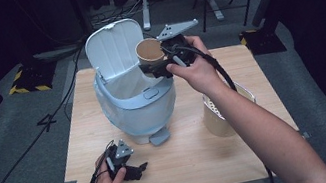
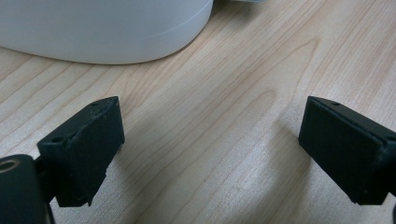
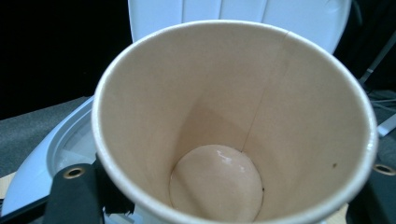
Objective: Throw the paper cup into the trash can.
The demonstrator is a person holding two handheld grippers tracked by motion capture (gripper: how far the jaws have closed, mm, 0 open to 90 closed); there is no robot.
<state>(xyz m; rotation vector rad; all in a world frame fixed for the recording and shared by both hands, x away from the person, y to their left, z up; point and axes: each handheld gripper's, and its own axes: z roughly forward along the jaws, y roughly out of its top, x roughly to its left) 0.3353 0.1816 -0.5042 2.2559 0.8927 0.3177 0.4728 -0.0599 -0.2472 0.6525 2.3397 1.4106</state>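
The right claw (image 1: 166, 63) squeezes the empty paper cup (image 1: 149, 53) by its thin side above the open bin (image 1: 135, 94); it is likely light and easy to crush, and the left claw (image 1: 134, 170) is wide open on the table (image 1: 198, 161).

Bin (image 1: 137, 101) mid-table (image 1: 189, 168) — paper cup (image 1: 149, 50) above it, tub (image 1: 217, 117) to the right.
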